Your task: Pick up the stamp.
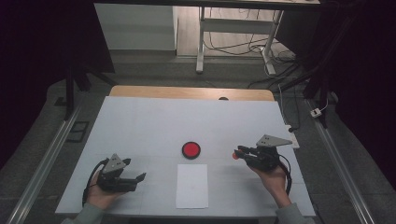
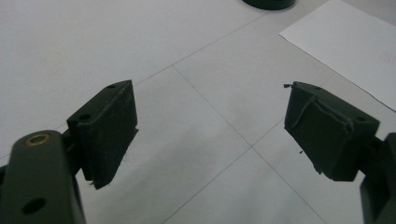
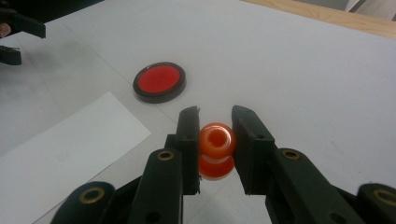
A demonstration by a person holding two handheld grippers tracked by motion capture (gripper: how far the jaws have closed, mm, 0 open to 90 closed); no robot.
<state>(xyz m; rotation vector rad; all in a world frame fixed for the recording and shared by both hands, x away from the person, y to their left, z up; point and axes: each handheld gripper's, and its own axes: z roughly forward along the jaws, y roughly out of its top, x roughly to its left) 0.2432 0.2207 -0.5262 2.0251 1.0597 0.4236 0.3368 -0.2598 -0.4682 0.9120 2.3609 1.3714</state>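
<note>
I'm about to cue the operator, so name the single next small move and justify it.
Probably carry the right gripper toward the round black-rimmed red ink pad. It is shut on the small orange spool-shaped stamp, just off the white table, and the pad lies uncovered nearby, ahead of the white paper sheet. The left gripper is open.

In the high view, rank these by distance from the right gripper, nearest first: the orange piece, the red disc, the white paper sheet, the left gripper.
1. Orange piece: clamped between the right gripper's jaws, at their tips.
2. Red disc: to the gripper's left, mid-table.
3. White paper sheet: left and nearer the person, below the disc.
4. Left gripper: farthest, across the table, jaws apart.
</note>
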